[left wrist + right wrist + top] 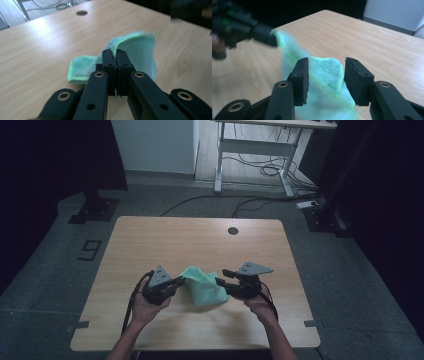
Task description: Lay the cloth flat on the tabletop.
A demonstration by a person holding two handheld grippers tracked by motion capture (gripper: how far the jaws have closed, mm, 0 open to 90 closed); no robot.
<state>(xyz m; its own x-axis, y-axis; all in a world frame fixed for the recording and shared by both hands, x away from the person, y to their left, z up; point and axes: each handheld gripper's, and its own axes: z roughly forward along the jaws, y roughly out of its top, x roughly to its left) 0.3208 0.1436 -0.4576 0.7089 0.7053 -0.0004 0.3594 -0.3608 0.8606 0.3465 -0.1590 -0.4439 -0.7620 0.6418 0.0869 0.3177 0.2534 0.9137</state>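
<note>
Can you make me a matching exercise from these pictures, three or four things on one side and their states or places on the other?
Things:
1. left gripper
2. right gripper
3. green cloth
4. round hole

States or places:
A. jaws apart
B. far edge of the wooden table
C. lifted at one edge
D. jaws clamped together on fabric

Pairs: 1-D, 2-A, 3-C, 4-B

A mint-green cloth lies on a pale wood-grain table, flanked by black tongs.
</note>
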